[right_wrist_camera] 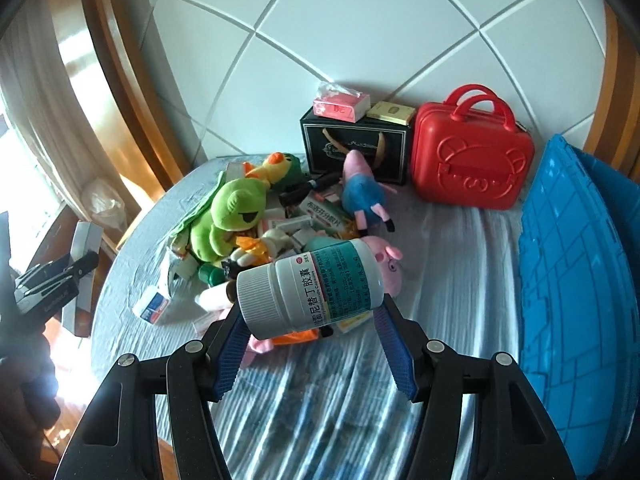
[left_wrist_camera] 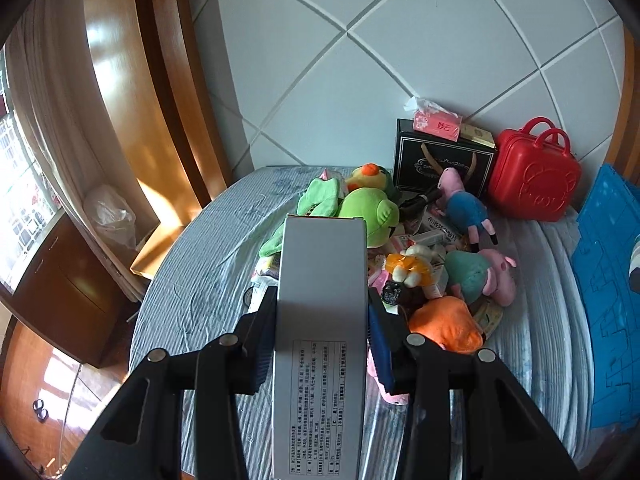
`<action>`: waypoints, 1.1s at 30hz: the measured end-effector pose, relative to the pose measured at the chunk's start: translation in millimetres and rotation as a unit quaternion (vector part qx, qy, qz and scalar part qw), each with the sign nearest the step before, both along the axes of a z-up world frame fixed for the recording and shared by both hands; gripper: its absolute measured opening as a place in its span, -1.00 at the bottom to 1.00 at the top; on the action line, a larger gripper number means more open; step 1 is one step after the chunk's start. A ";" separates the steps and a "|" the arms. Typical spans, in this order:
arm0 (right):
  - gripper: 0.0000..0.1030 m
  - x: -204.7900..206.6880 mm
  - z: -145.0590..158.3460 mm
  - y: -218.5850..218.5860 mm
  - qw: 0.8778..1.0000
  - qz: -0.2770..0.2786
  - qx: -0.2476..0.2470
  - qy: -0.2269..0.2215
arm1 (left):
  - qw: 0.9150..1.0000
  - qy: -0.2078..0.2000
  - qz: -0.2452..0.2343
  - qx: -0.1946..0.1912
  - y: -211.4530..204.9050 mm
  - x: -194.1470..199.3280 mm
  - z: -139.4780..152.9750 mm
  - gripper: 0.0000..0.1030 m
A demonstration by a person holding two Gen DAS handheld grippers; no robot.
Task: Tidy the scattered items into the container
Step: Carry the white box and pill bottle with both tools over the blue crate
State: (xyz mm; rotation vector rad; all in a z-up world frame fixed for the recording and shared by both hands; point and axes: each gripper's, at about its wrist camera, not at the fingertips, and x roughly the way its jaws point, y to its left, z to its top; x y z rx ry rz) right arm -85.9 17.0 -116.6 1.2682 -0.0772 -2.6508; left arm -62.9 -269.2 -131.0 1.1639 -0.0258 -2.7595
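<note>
My left gripper [left_wrist_camera: 322,300] is shut on a long grey carton [left_wrist_camera: 322,320] with printed text, held above the bed. It also shows at the left edge of the right wrist view [right_wrist_camera: 86,258]. My right gripper [right_wrist_camera: 310,308] is shut on a white medicine bottle [right_wrist_camera: 310,290] with a teal label, held sideways. A pile of scattered items lies on the striped bedsheet: a green frog plush [right_wrist_camera: 224,220], a blue-dressed pig plush [right_wrist_camera: 362,196], a pink pig plush [right_wrist_camera: 386,264], an orange plush [left_wrist_camera: 446,322] and several small medicine boxes [right_wrist_camera: 324,218]. The blue crate [right_wrist_camera: 580,280] stands at the right.
A red toy suitcase [right_wrist_camera: 472,156] and a black gift bag [right_wrist_camera: 354,150] with small boxes on top stand against the white padded headboard [right_wrist_camera: 360,32]. A wooden nightstand [left_wrist_camera: 68,292] and curtains are to the left of the bed.
</note>
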 end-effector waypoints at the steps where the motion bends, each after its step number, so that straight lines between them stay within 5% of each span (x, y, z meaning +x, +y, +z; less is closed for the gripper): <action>1: 0.18 3.0 4.0 2.8 1.000 0.002 -0.001 0.002 | 1.000 0.002 -0.001 -0.001 4.2 1.3 3.3 -0.21; 16: 0.18 35.9 55.1 84.1 0.999 0.006 -0.031 0.045 | 0.998 0.045 -0.032 -0.014 103.4 16.8 62.9 -0.21; 26: 0.18 59.5 80.9 174.6 0.996 -0.020 -0.053 0.072 | 0.992 0.067 -0.103 -0.009 218.0 10.6 96.2 -0.21; 33: 0.18 77.3 91.1 241.6 0.993 -0.056 -0.063 0.082 | 0.981 0.077 -0.180 -0.001 317.7 7.6 114.3 -0.21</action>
